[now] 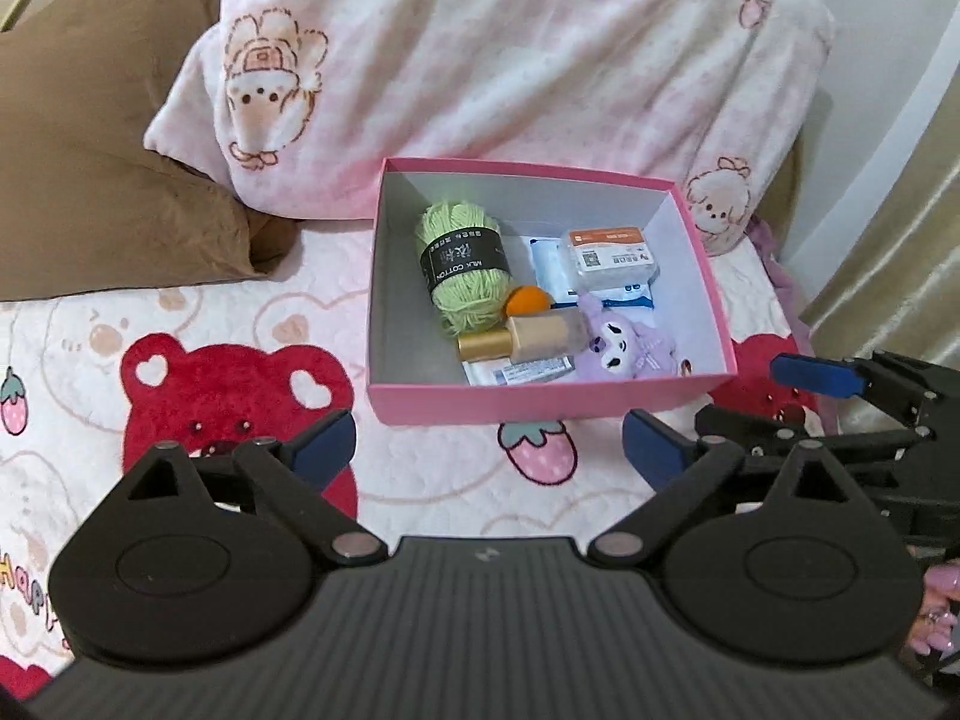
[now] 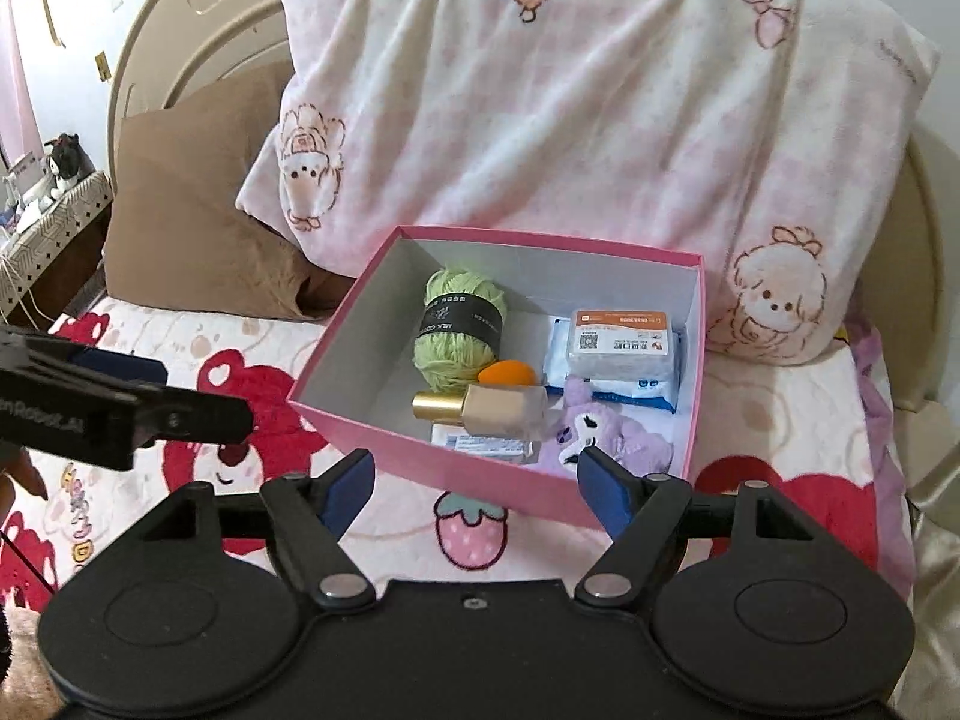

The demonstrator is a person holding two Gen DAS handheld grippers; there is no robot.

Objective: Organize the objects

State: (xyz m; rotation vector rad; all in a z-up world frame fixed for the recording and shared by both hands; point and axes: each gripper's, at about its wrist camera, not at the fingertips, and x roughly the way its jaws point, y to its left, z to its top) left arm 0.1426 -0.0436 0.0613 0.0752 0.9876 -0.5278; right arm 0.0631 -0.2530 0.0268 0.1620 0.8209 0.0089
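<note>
Both the left gripper (image 1: 487, 438) and the right gripper (image 2: 476, 483) hang wide open and empty, just short of the pink box (image 1: 540, 405) on the bed (image 1: 420, 480). The yarn (image 1: 459, 264), bottle (image 1: 522, 342), purple plush (image 1: 624, 348) and packets lie inside it, so the packing looks finished. Next probably comes finding a lid or any stray item, neither of which is in view.

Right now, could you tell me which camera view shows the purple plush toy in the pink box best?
The left wrist view: the purple plush toy shows unobstructed inside the pink box. In the right wrist view, the right gripper's finger covers part of it.
</note>
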